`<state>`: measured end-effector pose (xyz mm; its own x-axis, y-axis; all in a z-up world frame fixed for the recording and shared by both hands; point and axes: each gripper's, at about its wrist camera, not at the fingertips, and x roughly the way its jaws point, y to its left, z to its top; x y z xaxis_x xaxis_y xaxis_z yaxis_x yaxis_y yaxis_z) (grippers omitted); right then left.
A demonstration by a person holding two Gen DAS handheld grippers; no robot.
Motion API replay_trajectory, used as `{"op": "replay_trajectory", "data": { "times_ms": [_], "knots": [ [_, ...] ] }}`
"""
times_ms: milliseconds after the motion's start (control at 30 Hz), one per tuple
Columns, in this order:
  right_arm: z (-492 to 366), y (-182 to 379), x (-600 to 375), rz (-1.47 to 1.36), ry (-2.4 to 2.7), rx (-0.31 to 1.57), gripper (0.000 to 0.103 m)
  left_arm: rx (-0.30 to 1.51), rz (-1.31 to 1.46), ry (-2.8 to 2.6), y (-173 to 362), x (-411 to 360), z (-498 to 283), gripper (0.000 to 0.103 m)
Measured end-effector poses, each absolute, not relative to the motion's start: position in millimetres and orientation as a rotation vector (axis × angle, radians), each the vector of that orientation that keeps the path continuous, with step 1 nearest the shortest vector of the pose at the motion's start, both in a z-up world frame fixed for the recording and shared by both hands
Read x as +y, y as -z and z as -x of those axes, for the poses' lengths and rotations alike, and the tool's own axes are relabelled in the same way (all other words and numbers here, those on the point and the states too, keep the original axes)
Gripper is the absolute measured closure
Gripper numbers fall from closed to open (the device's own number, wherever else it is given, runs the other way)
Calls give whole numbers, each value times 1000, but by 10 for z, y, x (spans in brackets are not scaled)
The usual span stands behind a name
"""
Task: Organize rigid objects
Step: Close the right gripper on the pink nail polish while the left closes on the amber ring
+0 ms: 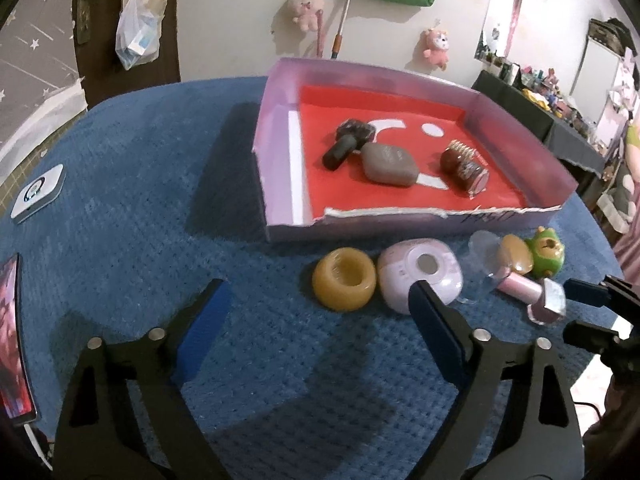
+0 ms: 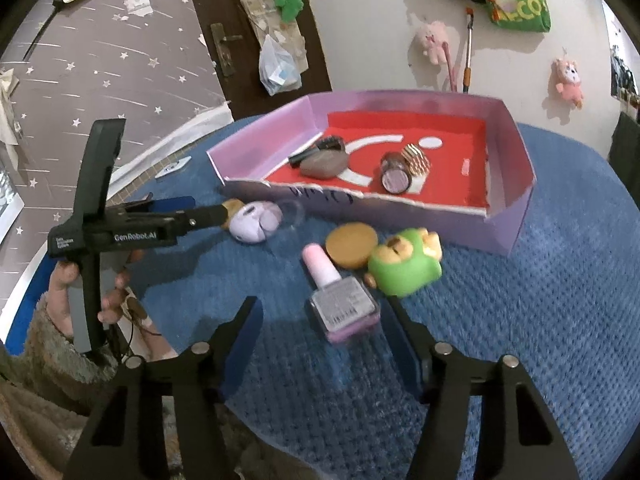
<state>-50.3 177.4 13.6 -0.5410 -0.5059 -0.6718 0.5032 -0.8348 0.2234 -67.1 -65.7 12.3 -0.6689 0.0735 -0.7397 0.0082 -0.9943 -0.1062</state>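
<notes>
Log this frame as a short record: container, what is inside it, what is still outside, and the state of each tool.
container: shallow lilac cardboard tray with red floor, on blue textured cloth
inside: dark brush-like piece, grey rounded bar, brown round jar
outside, in front of tray: yellow ring, lilac round case, pink nail polish bottle, green bear figure, tan disc
left tool: open, empty, near the ring and case
right tool: open, around the polish bottle, not closed on it
</notes>
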Motion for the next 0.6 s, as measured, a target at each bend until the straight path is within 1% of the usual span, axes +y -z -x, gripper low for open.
{"op": "replay_trajectory", "data": {
  "times_ms": [100,200,600],
  "knots": [
    [530,-61,1805,-1047,2350,-11,45,-183,1262,-2830,-110,-708,688,21],
    [561,3,1806,-1062,2348,-17,49,-164,1282,-2836,-85,-736,707,30],
    [582,49,1595,-1042,2320,44,49,-111,1297,-2808,-40,-677,805,32]
  ]
}}
